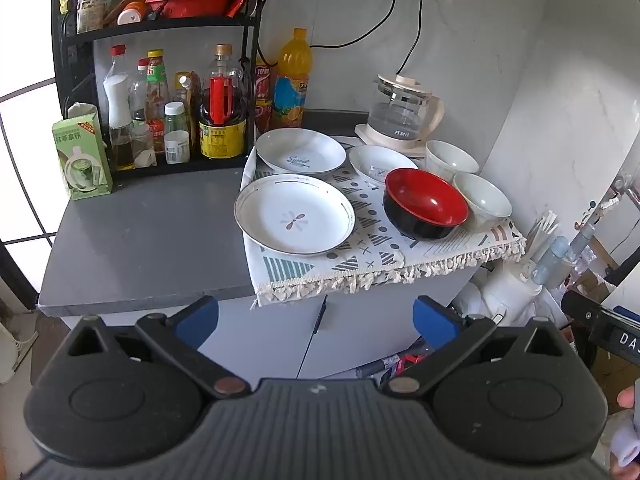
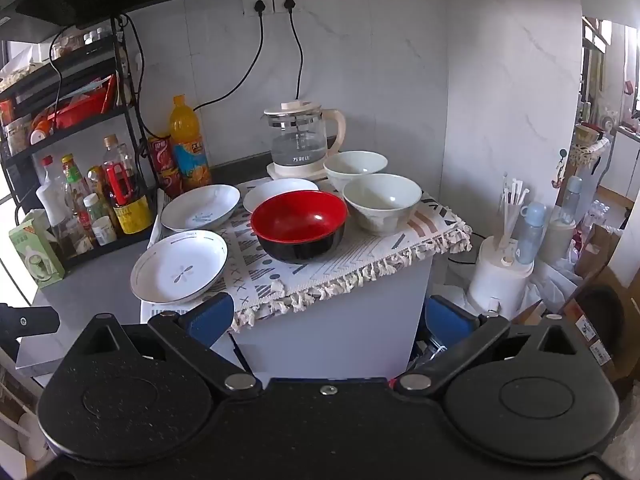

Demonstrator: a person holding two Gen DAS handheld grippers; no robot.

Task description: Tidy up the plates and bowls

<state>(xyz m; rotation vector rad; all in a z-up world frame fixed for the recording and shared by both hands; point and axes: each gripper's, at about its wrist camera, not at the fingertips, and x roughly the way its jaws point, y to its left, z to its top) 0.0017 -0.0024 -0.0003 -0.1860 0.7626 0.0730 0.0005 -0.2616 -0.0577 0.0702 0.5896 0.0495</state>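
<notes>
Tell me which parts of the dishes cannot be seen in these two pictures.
- Small white oval plate: front hidden by the red-and-black bowl in the right wrist view.
- Rear white bowl: lower side hidden by the nearer white bowl in the left wrist view.
- Undersides of all dishes: hidden by the patterned cloth.

Two handheld grippers point forward, side by side. The left gripper has its blue-padded fingers spread wide apart, gripping nothing. The right gripper likewise has its fingers spread wide and empty. A fingertip of the person's hand shows at the left view's right edge.
</notes>
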